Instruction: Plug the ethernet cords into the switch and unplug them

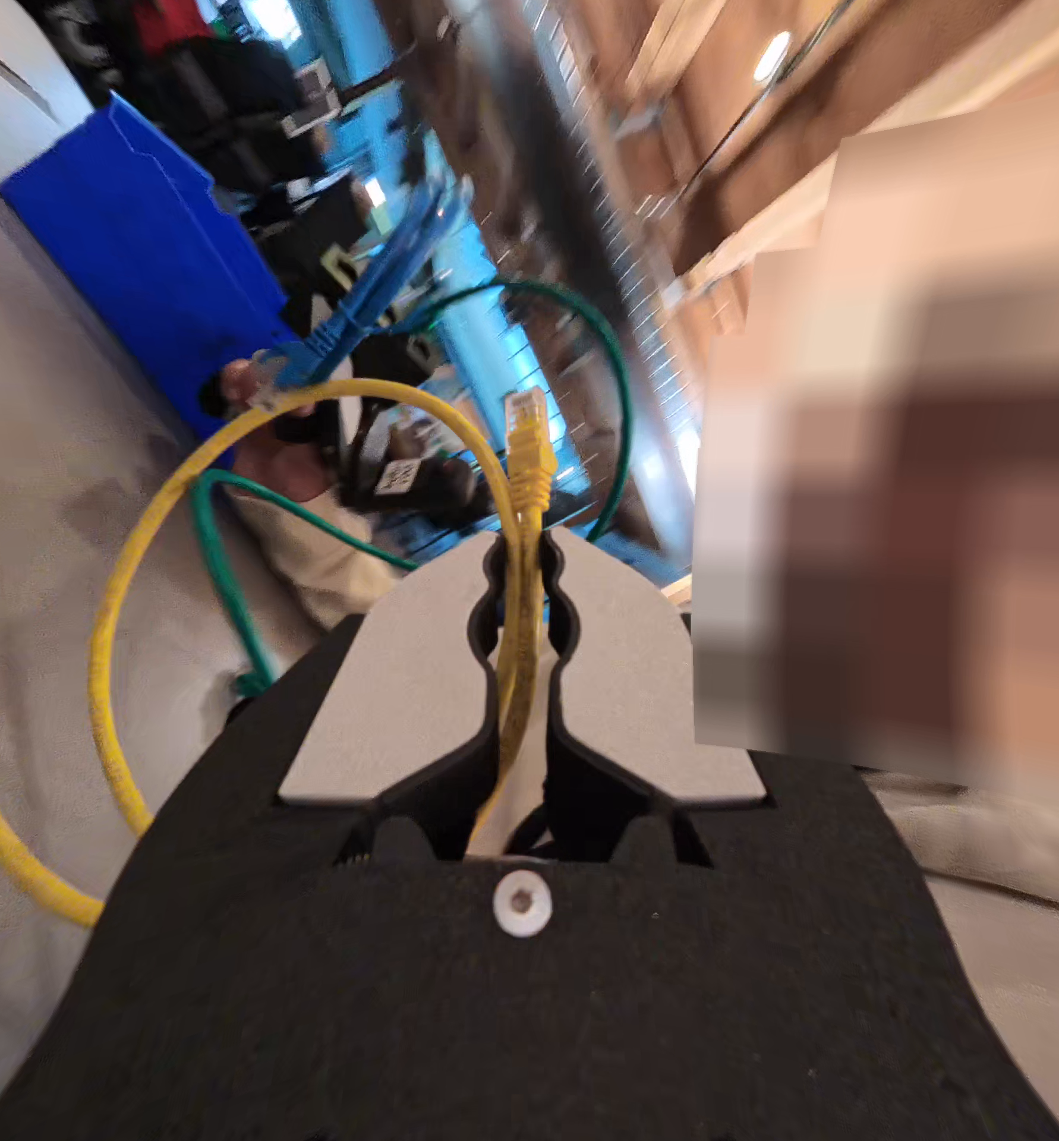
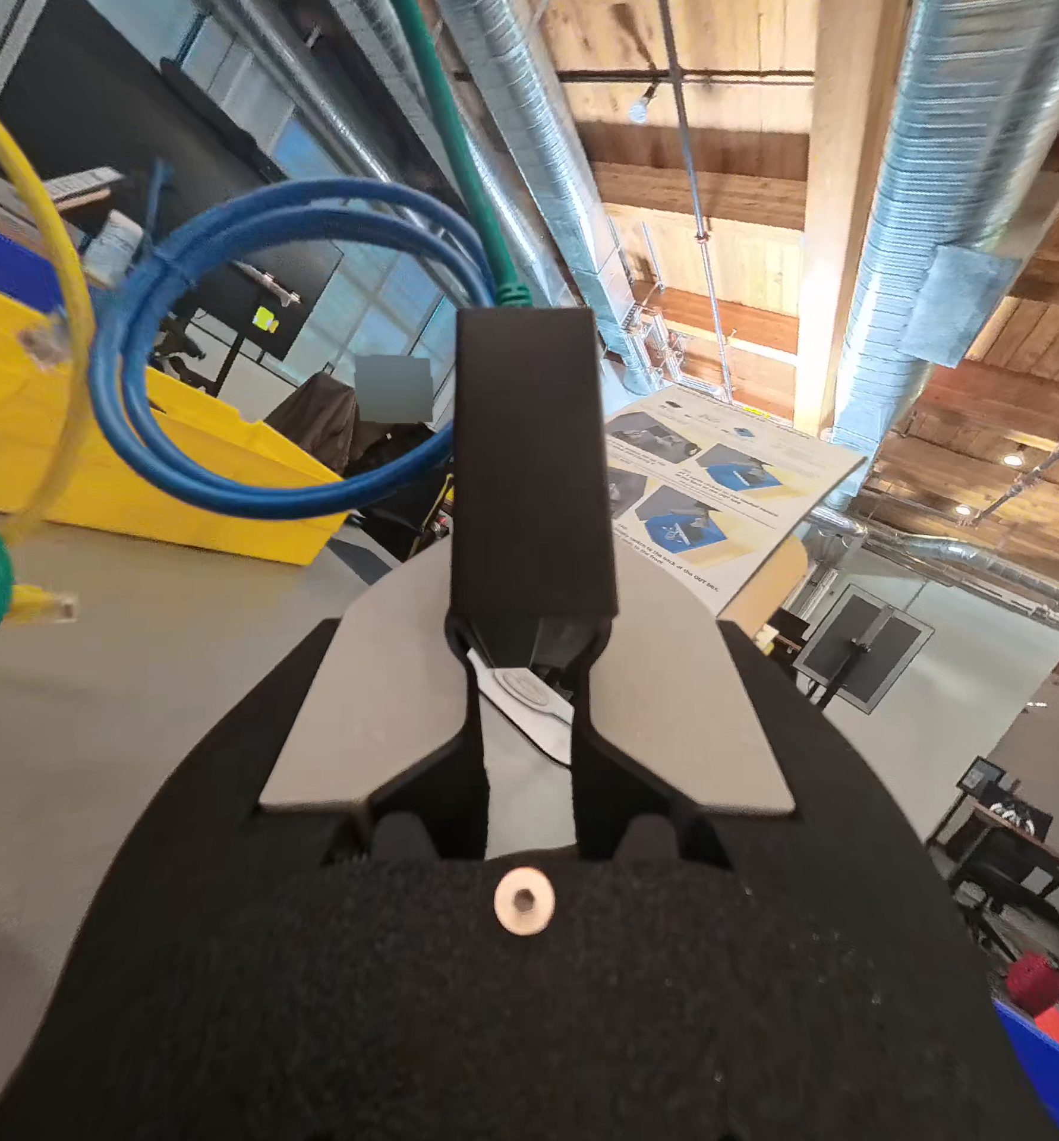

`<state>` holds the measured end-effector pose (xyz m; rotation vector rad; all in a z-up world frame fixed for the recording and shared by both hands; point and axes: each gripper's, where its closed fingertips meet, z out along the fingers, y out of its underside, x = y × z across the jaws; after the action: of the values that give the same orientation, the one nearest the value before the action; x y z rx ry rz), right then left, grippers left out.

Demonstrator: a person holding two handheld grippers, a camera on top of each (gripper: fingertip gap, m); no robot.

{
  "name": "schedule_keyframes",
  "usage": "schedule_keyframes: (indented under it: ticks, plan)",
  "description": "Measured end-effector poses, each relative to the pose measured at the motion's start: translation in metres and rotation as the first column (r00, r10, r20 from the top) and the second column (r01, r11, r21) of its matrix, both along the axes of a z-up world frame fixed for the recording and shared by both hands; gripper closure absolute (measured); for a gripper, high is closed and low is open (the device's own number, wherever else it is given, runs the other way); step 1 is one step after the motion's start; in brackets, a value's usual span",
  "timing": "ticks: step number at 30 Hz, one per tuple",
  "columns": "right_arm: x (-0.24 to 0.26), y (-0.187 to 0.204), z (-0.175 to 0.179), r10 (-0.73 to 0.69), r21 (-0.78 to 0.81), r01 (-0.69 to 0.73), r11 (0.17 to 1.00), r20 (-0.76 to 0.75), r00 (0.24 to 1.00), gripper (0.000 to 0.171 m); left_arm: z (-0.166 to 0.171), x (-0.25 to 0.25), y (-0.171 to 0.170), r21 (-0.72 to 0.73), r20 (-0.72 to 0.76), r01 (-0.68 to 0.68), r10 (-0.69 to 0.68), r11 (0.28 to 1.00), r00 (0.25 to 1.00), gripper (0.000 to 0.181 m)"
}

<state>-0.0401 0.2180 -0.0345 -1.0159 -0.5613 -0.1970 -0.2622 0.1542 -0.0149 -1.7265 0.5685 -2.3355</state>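
My left gripper (image 1: 524, 555) is shut on the yellow ethernet cord (image 1: 524, 617) just behind its plug (image 1: 528, 432), which points forward, free in the air. The cord loops round to the left. A blue cord's plug (image 1: 305, 364) hangs free beyond it, and a green cord (image 1: 613, 383) arcs behind. My right gripper (image 2: 530, 617) is shut on the black switch (image 2: 530, 457) and holds it raised and tilted up. The green cord (image 2: 471, 173) is plugged into the switch's far end. The blue cord (image 2: 255, 481) loops to the switch's left; where it ends is hidden. A yellow plug (image 2: 51, 605) lies loose at far left.
A blue bin (image 1: 138, 259) stands on the grey table (image 1: 33, 555) at left. A yellow bin (image 2: 163, 481) sits on the table (image 2: 113, 679) behind the cords. An instruction board (image 2: 718, 494) leans to the right of the switch. A person's hand (image 1: 286, 457) holds the other gripper far off.
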Motion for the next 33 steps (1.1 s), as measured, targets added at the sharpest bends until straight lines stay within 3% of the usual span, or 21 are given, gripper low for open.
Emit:
schedule_keyframes:
  ticks: [2, 4, 6, 8, 12, 15, 21, 25, 27, 33]
  plan:
    - [0.002, 0.002, -0.001, -0.008, -0.009, 0.008, 1.0, -0.004, 1.0, 0.14, -0.015, -0.02, 0.026, -0.216, 0.071, -0.015, 0.031, 0.976, 0.997, 0.171]
    - [0.002, 0.003, -0.003, -0.009, -0.016, 0.009, 1.0, 0.006, 1.0, 0.141, -0.046, -0.04, 0.045, -0.315, 0.049, -0.057, 0.076, 0.947, 0.996, 0.172]
    - [0.0, 0.004, -0.006, -0.006, -0.026, 0.006, 1.0, 0.019, 1.0, 0.141, -0.08, -0.055, 0.052, -0.304, -0.064, -0.108, 0.093, 0.947, 0.994, 0.173]
    - [-0.003, 0.004, -0.008, -0.004, -0.029, 0.005, 1.0, 0.034, 0.999, 0.14, -0.115, -0.066, 0.049, -0.184, -0.256, -0.166, 0.115, 0.969, 0.96, 0.176]
    - [-0.008, 0.006, -0.013, 0.001, -0.041, 0.002, 0.999, 0.066, 0.998, 0.141, -0.16, -0.091, 0.053, 0.241, -0.614, -0.183, 0.296, 0.953, 0.732, 0.174]
    - [-0.013, 0.006, -0.017, -0.007, -0.037, 0.012, 0.999, 0.118, 0.993, 0.141, -0.172, -0.105, 0.059, 0.464, -0.718, -0.081, 0.428, 0.882, 0.548, 0.172]
    - [-0.03, 0.003, -0.025, 0.005, -0.031, 0.001, 1.0, 0.216, 0.976, 0.141, -0.189, -0.122, 0.067, 0.612, -0.785, 0.186, 0.56, 0.769, 0.266, 0.171]
    - [-0.038, 0.002, -0.031, 0.015, -0.035, -0.007, 0.999, 0.258, 0.966, 0.141, -0.185, -0.133, 0.084, 0.702, -0.681, 0.383, 0.724, 0.6, 0.115, 0.172]
    - [-0.039, 0.002, -0.032, 0.017, -0.038, -0.007, 0.999, 0.264, 0.964, 0.141, -0.18, -0.129, 0.09, 0.744, -0.609, 0.427, 0.784, 0.514, 0.118, 0.174]
    - [-0.037, 0.002, -0.031, 0.013, -0.036, -0.004, 0.999, 0.262, 0.965, 0.141, -0.143, -0.095, 0.082, 0.866, -0.481, 0.333, 0.801, 0.372, 0.357, 0.176]
